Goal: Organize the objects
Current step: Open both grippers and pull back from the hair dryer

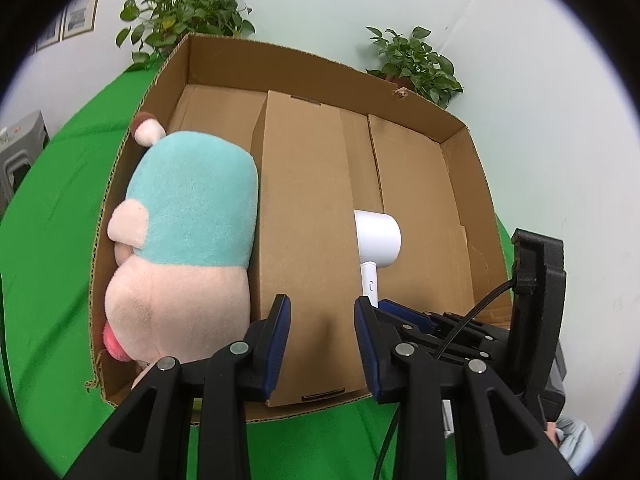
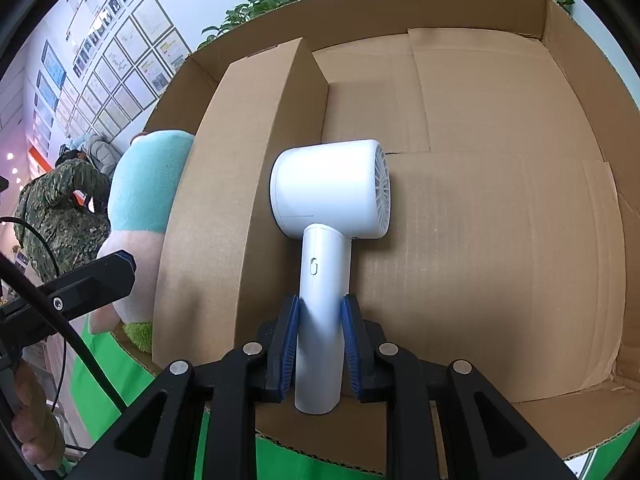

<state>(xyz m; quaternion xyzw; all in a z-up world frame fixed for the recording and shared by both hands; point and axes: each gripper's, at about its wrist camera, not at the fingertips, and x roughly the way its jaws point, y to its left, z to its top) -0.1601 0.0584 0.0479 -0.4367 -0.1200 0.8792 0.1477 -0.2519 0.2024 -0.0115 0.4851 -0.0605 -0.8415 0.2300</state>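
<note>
A white hair dryer (image 2: pixel 332 184) is held by its handle in my right gripper (image 2: pixel 320 312), shut on it, low inside the right part of a large cardboard box (image 2: pixel 500 220). The dryer (image 1: pixel 376 240) and the right gripper (image 1: pixel 404 316) also show in the left wrist view. A teal and pink plush toy (image 1: pixel 188 248) lies in the box's left part, beside a long brown inner carton (image 1: pixel 308 240). My left gripper (image 1: pixel 322 308) is open and empty above the box's near edge, over the carton. The plush (image 2: pixel 148 200) shows left of the carton (image 2: pixel 224 200) in the right wrist view.
The box (image 1: pixel 468 184) stands on a green cloth (image 1: pixel 52 220). Two potted plants (image 1: pixel 184 12) (image 1: pixel 416 60) stand behind it by the wall. A person in camouflage (image 2: pixel 60 216) bends at far left. A grey bin (image 1: pixel 20 148) is at the left edge.
</note>
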